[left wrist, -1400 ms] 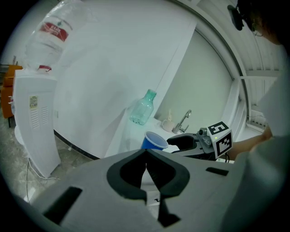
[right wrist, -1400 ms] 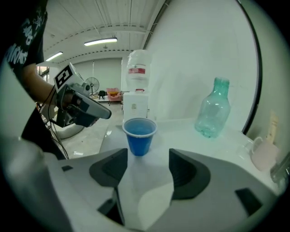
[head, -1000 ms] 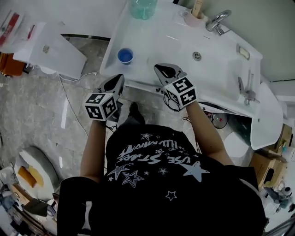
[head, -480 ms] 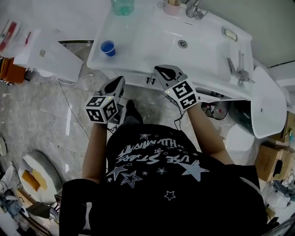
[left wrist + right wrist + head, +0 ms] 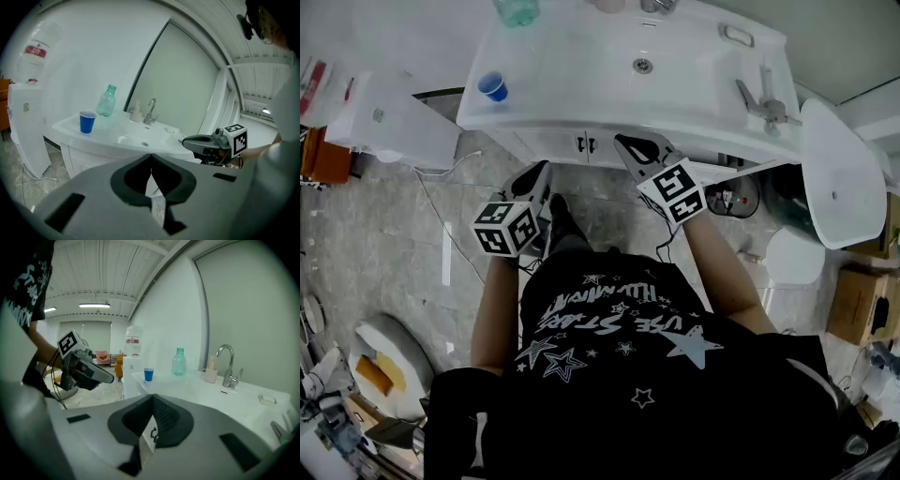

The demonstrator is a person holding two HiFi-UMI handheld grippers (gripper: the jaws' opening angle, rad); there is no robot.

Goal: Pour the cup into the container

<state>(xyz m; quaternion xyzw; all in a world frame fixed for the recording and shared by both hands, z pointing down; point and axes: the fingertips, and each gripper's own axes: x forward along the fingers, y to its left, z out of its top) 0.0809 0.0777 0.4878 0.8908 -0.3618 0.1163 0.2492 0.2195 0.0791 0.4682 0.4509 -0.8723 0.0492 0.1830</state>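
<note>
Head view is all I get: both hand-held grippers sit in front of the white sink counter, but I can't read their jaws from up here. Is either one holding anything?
Observer: The left hand-held gripper has its jaws together with nothing between them.
Operator: And the right?
Observer: The right hand-held gripper is shut and empty too.
Operator: What is the green thing cut off at my top edge, past the small blue plastic cup?
Observer: A translucent green plastic bottle, standing upright on the white sink counter, nearer the wall than the cup and not touching it.
</note>
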